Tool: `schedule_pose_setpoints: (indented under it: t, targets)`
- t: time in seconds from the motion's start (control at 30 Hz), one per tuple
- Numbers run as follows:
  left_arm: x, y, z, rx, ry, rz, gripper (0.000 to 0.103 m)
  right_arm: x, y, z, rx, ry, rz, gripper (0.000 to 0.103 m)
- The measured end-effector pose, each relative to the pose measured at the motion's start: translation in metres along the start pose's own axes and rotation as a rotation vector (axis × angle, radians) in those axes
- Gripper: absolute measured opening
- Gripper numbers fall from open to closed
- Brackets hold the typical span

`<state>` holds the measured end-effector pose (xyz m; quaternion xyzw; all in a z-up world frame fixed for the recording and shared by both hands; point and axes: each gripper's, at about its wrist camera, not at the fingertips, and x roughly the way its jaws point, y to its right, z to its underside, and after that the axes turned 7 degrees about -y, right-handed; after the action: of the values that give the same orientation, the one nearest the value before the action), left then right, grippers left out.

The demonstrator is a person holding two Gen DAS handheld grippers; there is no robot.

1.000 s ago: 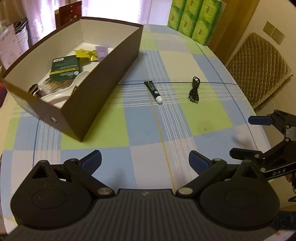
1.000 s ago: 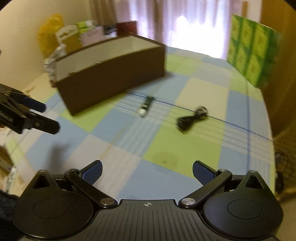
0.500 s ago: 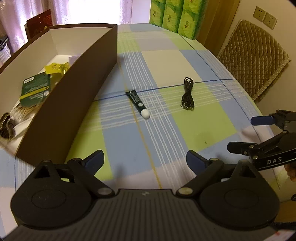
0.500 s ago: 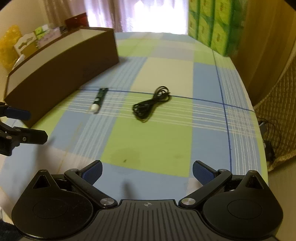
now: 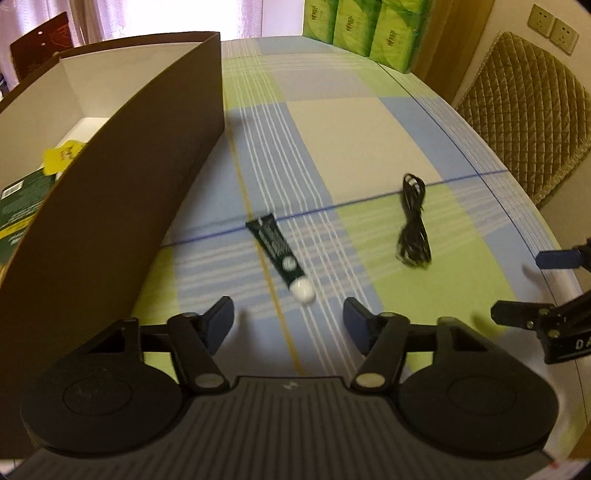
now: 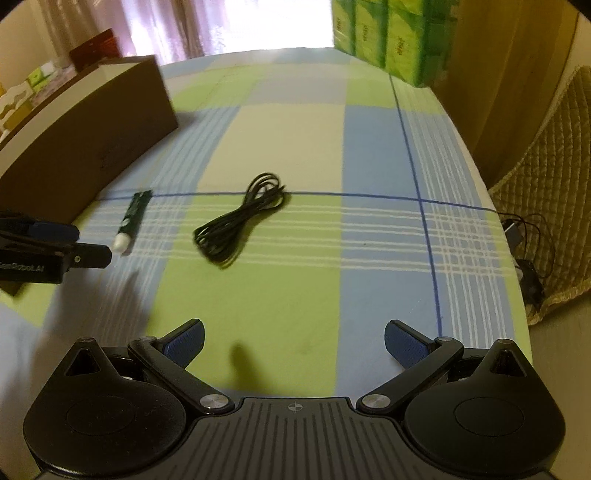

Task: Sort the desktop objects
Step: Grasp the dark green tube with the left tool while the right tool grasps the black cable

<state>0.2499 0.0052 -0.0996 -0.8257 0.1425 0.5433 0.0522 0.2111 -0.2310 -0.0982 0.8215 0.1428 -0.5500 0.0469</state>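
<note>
A dark green tube with a white cap (image 5: 279, 258) (image 6: 132, 220) lies on the checked tablecloth, cap end just ahead of my open left gripper (image 5: 288, 319). A coiled black cable (image 5: 413, 229) (image 6: 242, 218) lies to its right, some way ahead of my open right gripper (image 6: 293, 341). The brown box (image 5: 122, 206) (image 6: 92, 147) stands at the left, holding a green packet (image 5: 18, 206) and a yellow packet (image 5: 62, 155). Neither gripper holds anything. The right gripper's fingers (image 5: 517, 317) show at the right edge of the left wrist view.
Green tissue packs (image 5: 354, 26) (image 6: 388, 33) stand at the table's far end. A quilted chair (image 5: 528, 122) sits past the table's right edge. Dark cables and a charger (image 6: 524, 254) lie on the floor beyond that edge. Bare tablecloth (image 6: 369, 277) stretches right of the cable.
Both grippers have moved forward toward the tube and the cable, which now appear closer. The left gripper has passed along the box's side, hiding most of its contents. Both stay open.
</note>
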Motion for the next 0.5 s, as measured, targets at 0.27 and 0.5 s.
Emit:
schedule_pose_setpoints:
  t: [0.27, 0.5]
  targets:
    - [0.030, 0.000, -0.023, 0.014, -0.014, 0.008, 0.025, 0.009, 0.013, -0.022, 0.046, 0.003, 0.009, 0.101]
    - [0.028, -0.006, -0.019, 0.029, 0.004, -0.026, 0.014, 0.016, 0.008, -0.041, 0.086, 0.042, -0.056, 0.101]
